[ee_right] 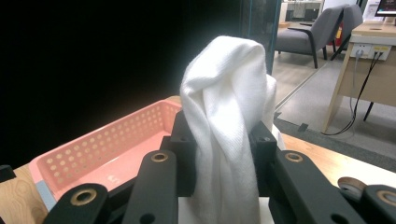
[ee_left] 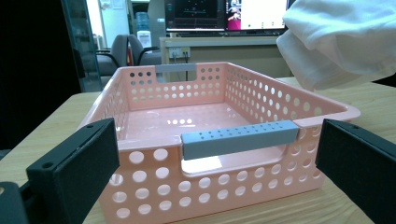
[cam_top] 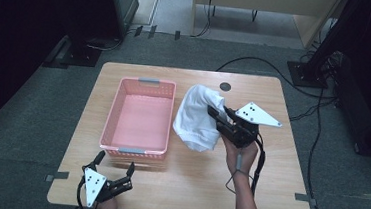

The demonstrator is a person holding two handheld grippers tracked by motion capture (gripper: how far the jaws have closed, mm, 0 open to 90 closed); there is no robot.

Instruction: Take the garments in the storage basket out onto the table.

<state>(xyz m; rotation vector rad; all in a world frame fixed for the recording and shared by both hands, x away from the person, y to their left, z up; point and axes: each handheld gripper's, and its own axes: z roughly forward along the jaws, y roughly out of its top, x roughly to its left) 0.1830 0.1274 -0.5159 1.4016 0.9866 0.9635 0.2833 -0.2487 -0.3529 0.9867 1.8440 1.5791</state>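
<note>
High view: a white cloth (cam_top: 198,116) is held aloft at centre frame, pinched by the right gripper (cam_top: 218,116), just right of the pink basket (cam_top: 137,151). The basket is seen bare inside, so the drop is judged not yet done. The cloth hangs bunched and soft, folds draped over the jaws. At lower left, the left gripper (cam_top: 113,165) is kept spread, nothing between its jaws.
</note>
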